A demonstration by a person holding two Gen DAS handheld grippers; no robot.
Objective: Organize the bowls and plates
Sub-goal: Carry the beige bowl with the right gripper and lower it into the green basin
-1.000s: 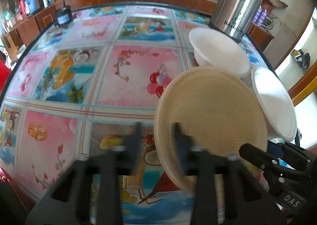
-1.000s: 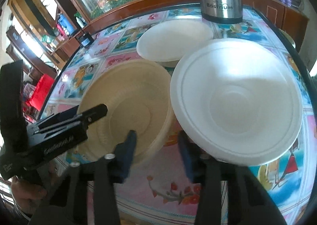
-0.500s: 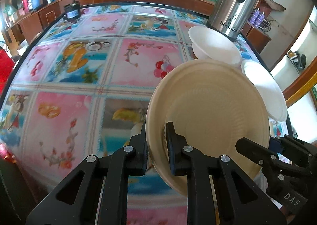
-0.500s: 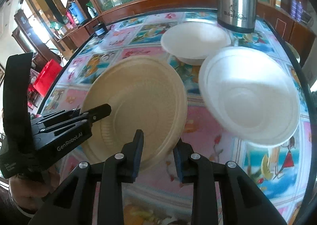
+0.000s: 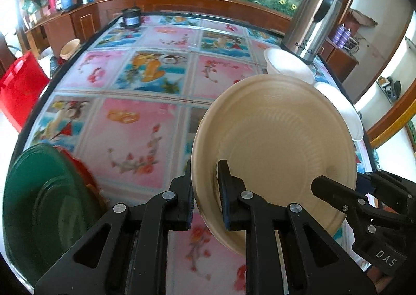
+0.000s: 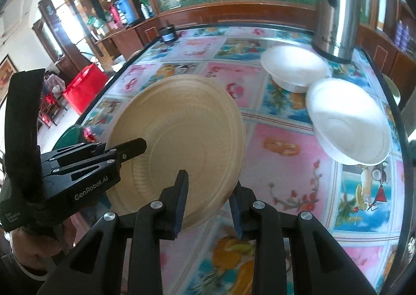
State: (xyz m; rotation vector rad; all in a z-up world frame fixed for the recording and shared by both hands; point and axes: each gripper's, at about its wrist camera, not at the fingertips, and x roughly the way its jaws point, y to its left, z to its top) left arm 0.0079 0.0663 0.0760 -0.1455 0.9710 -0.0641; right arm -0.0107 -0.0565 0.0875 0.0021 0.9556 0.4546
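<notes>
1. While its two black fingers pinch the near rim of the round beige paper plate, the left tool is clenched on that plate, which is lifted off the tabletop and tilted.
2. Beside it, the right tool has its fingers spread wider than the rim: one finger lies over the plate's inner face, the other just outside the edge. Whether either pad touches the plate cannot be told, so this tool reads as released.
3. From the right wrist view, the beige plate hangs between the two tools, with the left tool's black body at its left side.
4. Further out on the right, a white foam bowl sits on the tabletop, and a second white foam bowl stands behind it, just in front of a tall steel thermos jug.
5. At the near left edge, a dark green round plate lies beside something red, too blurred to name.
6. Far across the colourful patterned tabletop, a small dark jar stands near the back edge.
</notes>
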